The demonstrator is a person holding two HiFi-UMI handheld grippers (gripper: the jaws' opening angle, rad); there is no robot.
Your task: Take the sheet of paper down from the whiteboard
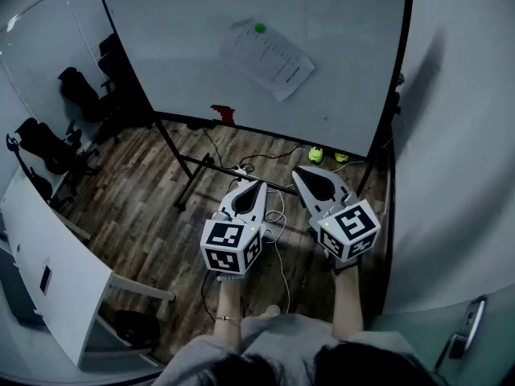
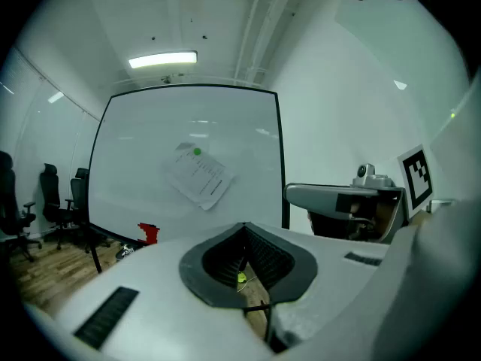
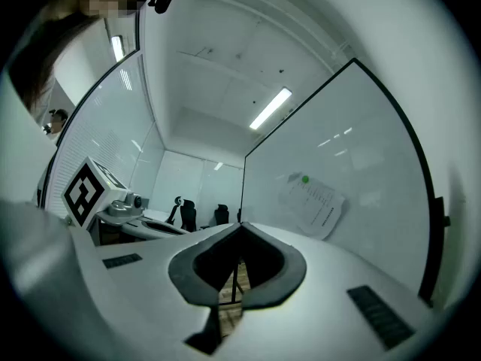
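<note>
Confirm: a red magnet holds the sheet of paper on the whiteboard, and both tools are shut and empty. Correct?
No. The magnet holding the sheet of paper on the whiteboard is green, not red; the head view shows it. The left tool and right tool are shut and empty.

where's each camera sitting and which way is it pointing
Head view: on the person's head, looking steeply down at the whiteboard, paper and floor; both forearms, left gripper and right gripper show.
Left gripper view: on the left gripper, facing the whiteboard squarely; its shut jaws show, with the right gripper beside them.
Right gripper view: on the right gripper, facing the whiteboard obliquely; its shut jaws show, with the left gripper beside them.
All three share the paper under its green magnet.
</note>
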